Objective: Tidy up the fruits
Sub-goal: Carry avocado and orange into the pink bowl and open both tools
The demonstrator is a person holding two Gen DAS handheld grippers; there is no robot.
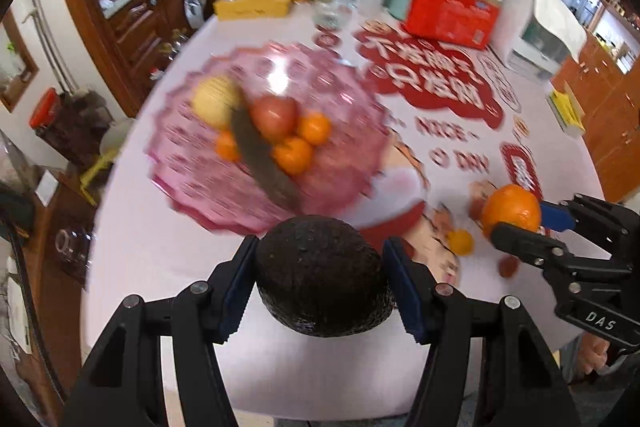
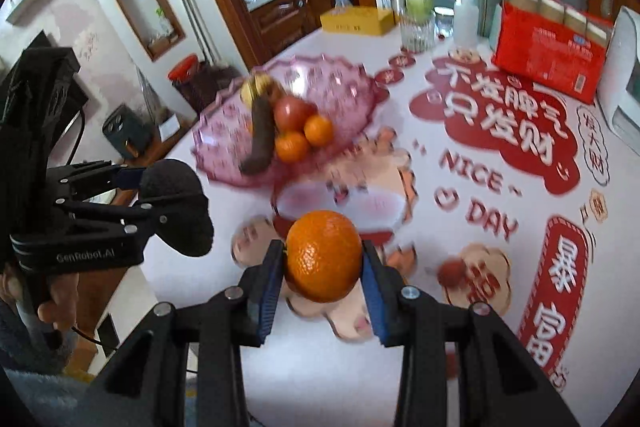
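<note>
Dark and pebbled, the avocado (image 1: 322, 277) sat clamped between the blue pads of our left tongs (image 1: 320, 281), held above the near edge of the worktop (image 1: 160, 251). In the left wrist view the pink glass bowl (image 1: 192, 187) lay ahead toward the worktop's left edge, already carrying a yellow fruit (image 1: 214, 99), a red apple (image 1: 276, 117), three small oranges (image 1: 294, 155) and a dark, banana-shaped piece (image 1: 260, 155). We judged the avocado's round skin could roll out of the pads if our grip slackened, and dropping it into that crowded middle could knock the oranges about. Bare worktop lay between us and the bowl's near rim.

In the right wrist view our right tongs (image 2: 323, 265) gripped a large orange (image 2: 323, 255) over the printed cloth, also above the near part of the worktop. The left tongs were close on our left, so converging on the bowl together risked a clash. The bowl's right side looked emptier. A small red fruit (image 2: 450, 273) remained on the cloth, near the right.
</note>
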